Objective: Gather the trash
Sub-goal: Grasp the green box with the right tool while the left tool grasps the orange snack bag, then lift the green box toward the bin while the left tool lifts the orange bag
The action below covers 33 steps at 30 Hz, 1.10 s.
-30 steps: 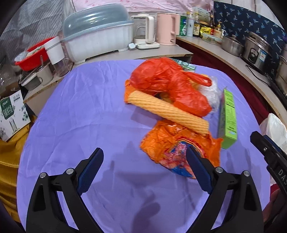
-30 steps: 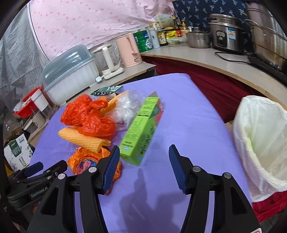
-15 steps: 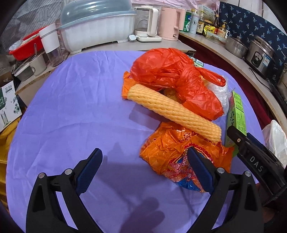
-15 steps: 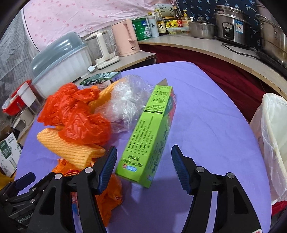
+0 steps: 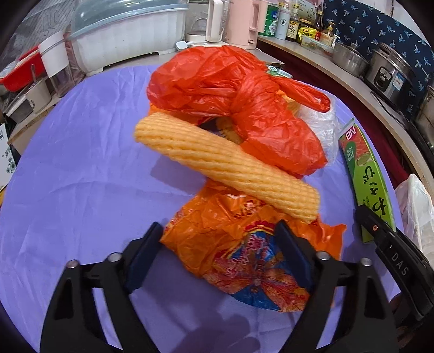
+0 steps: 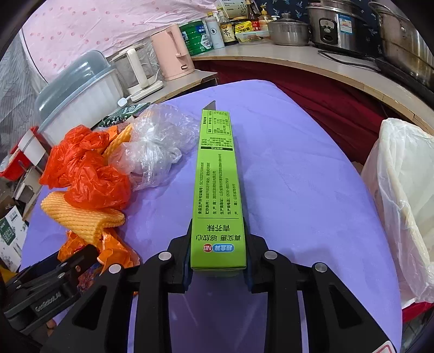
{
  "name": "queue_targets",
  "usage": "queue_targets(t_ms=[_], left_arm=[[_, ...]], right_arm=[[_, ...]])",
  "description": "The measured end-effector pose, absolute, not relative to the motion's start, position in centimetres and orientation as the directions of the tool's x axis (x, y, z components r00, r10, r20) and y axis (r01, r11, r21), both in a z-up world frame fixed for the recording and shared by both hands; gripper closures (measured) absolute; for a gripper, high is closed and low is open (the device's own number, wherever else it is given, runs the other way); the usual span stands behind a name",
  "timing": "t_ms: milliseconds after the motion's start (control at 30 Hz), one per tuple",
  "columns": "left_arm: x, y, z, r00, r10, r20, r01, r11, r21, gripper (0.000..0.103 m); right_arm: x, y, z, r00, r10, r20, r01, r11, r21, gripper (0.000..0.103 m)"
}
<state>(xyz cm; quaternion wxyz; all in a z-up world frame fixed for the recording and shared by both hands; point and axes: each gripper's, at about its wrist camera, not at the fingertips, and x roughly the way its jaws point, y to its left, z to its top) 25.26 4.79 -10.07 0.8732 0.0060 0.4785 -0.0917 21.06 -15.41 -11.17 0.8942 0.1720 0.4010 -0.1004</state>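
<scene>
Trash lies piled on the purple table (image 5: 81, 168). My left gripper (image 5: 218, 225) is low over an orange printed wrapper (image 5: 238, 244); its jaws are closing with the wrapper between them, and the pads are not clearly pressing. Behind it lie a yellow foam net sleeve (image 5: 225, 165), a red plastic bag (image 5: 244, 108) and a clear plastic bag (image 5: 320, 122). My right gripper (image 6: 217, 225) is closing on the near end of a long green box (image 6: 217, 176), with a pad against each side. The box points away from me.
A bin lined with a white bag (image 6: 401, 190) stands off the table's right edge. Beyond the far edge a counter holds a lidded dish rack (image 6: 76, 89), a pink kettle (image 6: 173, 51) and steel pots (image 6: 339, 24). A small green packet (image 6: 124, 114) lies behind the pile.
Both grippers moved forward and down. The left one came over the orange wrapper and narrowed. The right one slid onto the green box and closed against its sides.
</scene>
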Motion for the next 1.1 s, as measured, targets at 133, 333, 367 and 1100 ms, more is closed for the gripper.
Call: queue_targets(t_ms=[133,333,367,1100], left_arm=[[24.6,4.2,-9.5,0.525,-0.163,-0.835,0.187,0.98,-0.074,0.044],[22.9,3.2,-8.3,0.523,-0.188,-0.832,0.227,0.971,-0.077,0.072],[22.5,3.0,-8.1,0.522,-0.193,-0.831,0.234,0.969,-0.078,0.076],[14.4,-0.8,-0.4,0.601,-0.289,-0.746,0.355,0.932,-0.075,0.081]], right_arm=[[20.1,-15.7,-10.9,0.665,-0.035,-0.746,0.319,0.917,0.241,0.076],[18.5,-16.1,-10.3,0.677,-0.027,-0.736,0.322,0.909,0.263,0.076],[18.2,-16.2,-10.2,0.679,-0.026,-0.734,0.322,0.909,0.265,0.076],[9.8,-19.5,-3.9,0.769,-0.067,-0.636,0.33,0.894,0.305,0.076]])
